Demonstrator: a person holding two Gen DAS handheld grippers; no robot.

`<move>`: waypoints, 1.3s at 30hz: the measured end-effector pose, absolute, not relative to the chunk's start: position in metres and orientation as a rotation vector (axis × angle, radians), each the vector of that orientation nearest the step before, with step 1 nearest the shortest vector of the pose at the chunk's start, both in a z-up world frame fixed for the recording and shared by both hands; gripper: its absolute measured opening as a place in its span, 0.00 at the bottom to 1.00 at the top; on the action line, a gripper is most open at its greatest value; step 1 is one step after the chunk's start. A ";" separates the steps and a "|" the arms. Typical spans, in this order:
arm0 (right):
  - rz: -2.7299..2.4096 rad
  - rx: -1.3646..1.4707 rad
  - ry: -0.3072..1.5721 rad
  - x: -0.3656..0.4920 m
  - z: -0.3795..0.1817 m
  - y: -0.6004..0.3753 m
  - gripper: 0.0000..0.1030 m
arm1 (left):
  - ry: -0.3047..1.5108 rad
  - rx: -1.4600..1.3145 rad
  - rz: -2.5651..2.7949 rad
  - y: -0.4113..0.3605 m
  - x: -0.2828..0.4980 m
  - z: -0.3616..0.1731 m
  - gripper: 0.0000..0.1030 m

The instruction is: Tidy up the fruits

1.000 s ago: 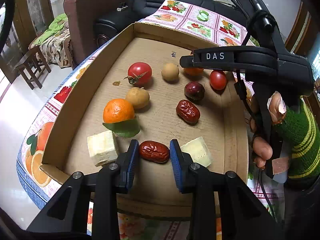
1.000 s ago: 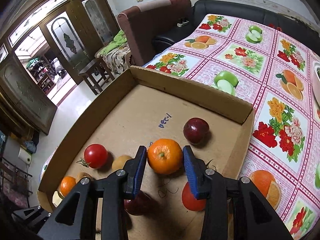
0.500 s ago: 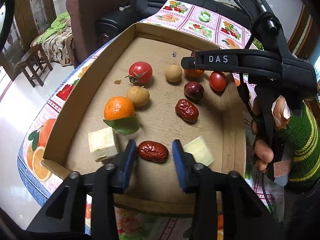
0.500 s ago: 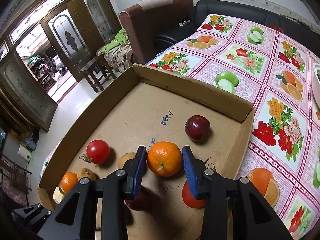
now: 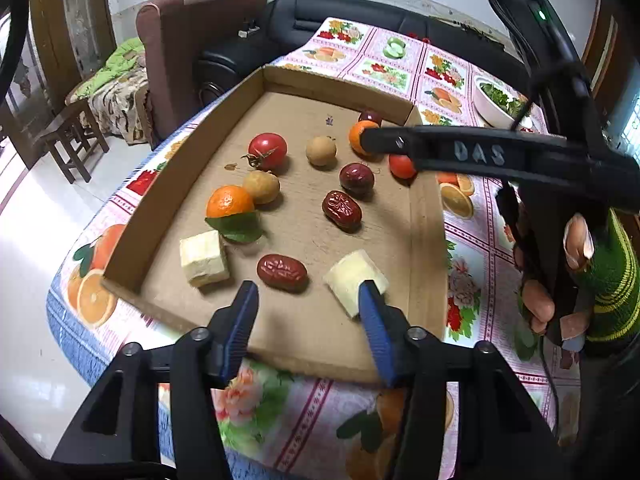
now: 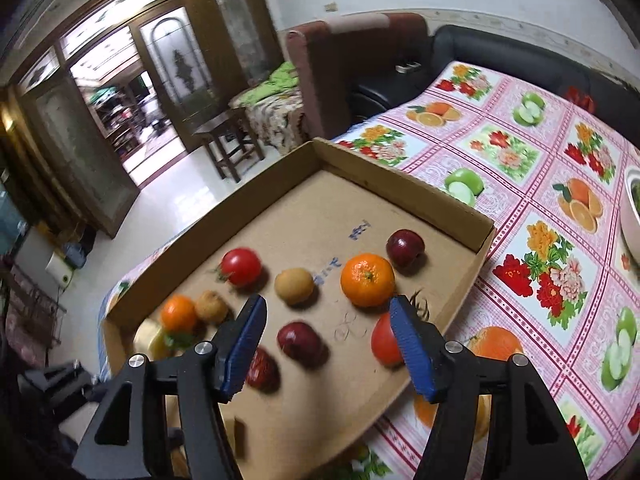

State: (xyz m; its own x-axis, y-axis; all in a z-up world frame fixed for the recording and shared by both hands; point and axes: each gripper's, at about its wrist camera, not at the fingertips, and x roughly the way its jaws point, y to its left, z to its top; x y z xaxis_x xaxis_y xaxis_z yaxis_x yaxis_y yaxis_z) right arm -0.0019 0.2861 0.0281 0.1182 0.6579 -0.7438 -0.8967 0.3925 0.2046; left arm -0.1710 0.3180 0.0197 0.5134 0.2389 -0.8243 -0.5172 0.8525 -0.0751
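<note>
A shallow cardboard tray (image 5: pixel 152 196) holds the fruit. My left gripper (image 5: pixel 308 320) is open and empty above the tray's near edge, just short of a red date (image 5: pixel 282 273) that lies between two pale cubes (image 5: pixel 204 258) (image 5: pixel 354 278). Farther in lie a second date (image 5: pixel 342 210), a leafy orange (image 5: pixel 230 202), a tomato (image 5: pixel 267 149) and plums. My right gripper (image 6: pixel 328 336) is open and empty, pulled back from an orange (image 6: pixel 367 279). A dark plum (image 6: pixel 405 248), a tomato (image 6: pixel 241 266) and a tan round fruit (image 6: pixel 294 286) lie around it.
The tray sits on a table with a fruit-print cloth (image 6: pixel 532 184). A white bowl of greens (image 5: pixel 498 104) stands at the back right. A sofa and an armchair (image 5: pixel 192 40) stand beyond the table. The right gripper's body (image 5: pixel 500 156) reaches over the tray's right side.
Both grippers opened wide and drew back. The left let go of the red date, which now lies on the tray. The right released the orange, which rests on the tray.
</note>
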 end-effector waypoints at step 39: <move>1.503 -0.724 0.684 -0.089 0.027 0.198 0.75 | 0.847 -0.252 0.573 0.272 -0.232 0.054 0.62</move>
